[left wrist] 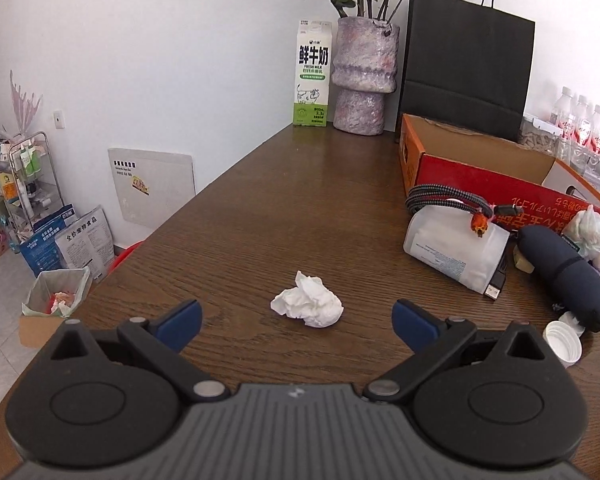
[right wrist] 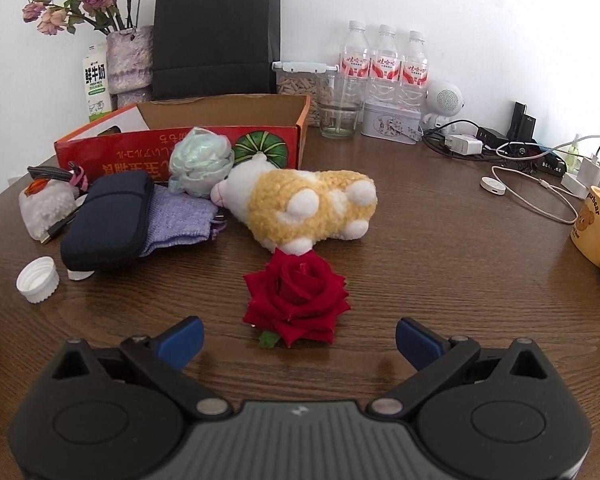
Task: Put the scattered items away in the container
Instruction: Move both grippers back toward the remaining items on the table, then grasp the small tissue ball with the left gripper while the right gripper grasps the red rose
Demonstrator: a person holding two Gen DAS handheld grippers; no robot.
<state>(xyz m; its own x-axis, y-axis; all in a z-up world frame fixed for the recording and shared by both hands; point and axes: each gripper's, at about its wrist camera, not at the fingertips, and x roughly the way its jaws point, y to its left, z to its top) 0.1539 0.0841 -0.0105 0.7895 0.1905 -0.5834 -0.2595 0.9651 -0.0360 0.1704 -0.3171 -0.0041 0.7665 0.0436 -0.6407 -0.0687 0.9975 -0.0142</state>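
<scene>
Both grippers were spread wide and held nothing. Left gripper [left wrist: 296, 316] hovered over the wooden table [left wrist: 260, 200], a crumpled tissue [left wrist: 308, 300] lying just ahead between its blue fingertips [left wrist: 182, 318]. Right gripper [right wrist: 299, 338] faced a red rose [right wrist: 296, 300], which touched the plush toy [right wrist: 300, 204] behind it. Red cardboard box [right wrist: 180, 148] stood further back, beyond the clutter.
</scene>
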